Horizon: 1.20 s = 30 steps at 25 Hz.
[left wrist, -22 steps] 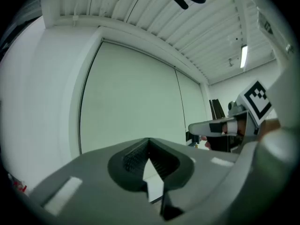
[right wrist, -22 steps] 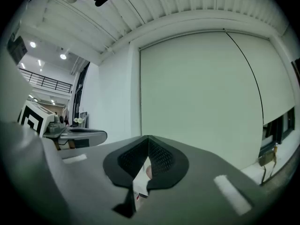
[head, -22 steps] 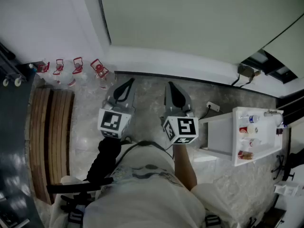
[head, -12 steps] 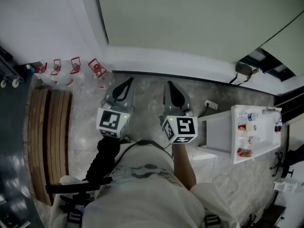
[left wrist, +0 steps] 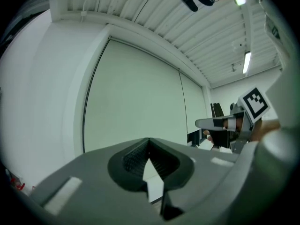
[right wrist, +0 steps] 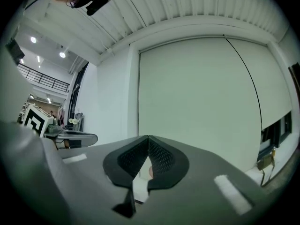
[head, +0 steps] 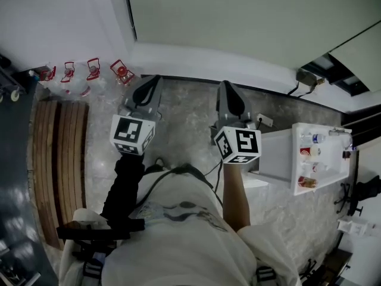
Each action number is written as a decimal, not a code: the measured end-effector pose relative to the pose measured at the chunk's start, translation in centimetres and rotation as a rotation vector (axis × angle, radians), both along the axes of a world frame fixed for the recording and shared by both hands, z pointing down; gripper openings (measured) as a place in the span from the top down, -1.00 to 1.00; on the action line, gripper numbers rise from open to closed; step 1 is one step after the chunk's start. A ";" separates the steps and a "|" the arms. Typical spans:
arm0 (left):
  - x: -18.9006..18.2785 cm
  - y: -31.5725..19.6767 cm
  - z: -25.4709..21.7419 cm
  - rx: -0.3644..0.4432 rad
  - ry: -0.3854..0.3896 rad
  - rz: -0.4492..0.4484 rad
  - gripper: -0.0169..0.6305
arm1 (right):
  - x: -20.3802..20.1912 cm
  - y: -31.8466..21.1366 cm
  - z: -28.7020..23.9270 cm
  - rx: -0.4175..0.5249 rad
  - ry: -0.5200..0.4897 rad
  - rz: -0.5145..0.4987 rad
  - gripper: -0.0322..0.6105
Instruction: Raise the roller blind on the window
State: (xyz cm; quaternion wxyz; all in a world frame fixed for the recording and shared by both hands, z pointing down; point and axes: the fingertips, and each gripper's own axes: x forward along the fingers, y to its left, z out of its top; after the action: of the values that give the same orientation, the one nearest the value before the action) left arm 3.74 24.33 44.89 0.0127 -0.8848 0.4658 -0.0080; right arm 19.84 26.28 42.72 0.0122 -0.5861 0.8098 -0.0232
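Note:
The pale green roller blind [head: 238,16] hangs lowered over the window, also filling the left gripper view [left wrist: 136,102] and the right gripper view [right wrist: 201,97]. A thin dark cord [right wrist: 243,74] runs down the blind's right side. My left gripper [head: 150,83] and right gripper [head: 227,89] are held side by side over the floor, pointing at the wall below the blind and apart from it. Both have their jaws shut with nothing between them. The left gripper's jaw tips [left wrist: 149,146] and the right gripper's jaw tips [right wrist: 147,144] meet.
A white sill [head: 208,64] runs under the blind. Red-capped bottles [head: 89,70] stand at the wall on the left beside a wooden bench [head: 59,159]. A white shelf cart [head: 309,159] with small bottles stands right. A wall socket and cable [head: 265,121] lie near the right gripper.
Both grippers have shifted up in the head view, closer to the wall, and spread slightly apart. Their jaws stay shut.

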 end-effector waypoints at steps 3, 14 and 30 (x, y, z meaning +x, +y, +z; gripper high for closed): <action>-2.0 -1.2 -0.4 0.006 -0.010 -0.021 0.96 | -1.0 -1.1 -0.5 0.007 0.004 0.012 0.89; -4.9 -4.3 3.1 -0.099 0.033 -0.024 0.96 | -3.4 -3.3 2.8 -0.101 0.002 0.033 0.89; -3.3 -17.1 0.3 0.001 -0.043 -0.137 0.95 | -3.3 -19.0 1.1 -0.037 -0.060 -0.125 0.89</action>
State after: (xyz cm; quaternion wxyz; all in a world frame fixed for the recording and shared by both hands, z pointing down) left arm 0.43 7.21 45.18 0.0225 -0.8504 0.5249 -0.0277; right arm 16.57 7.28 43.80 0.0239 -0.5336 0.8435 -0.0565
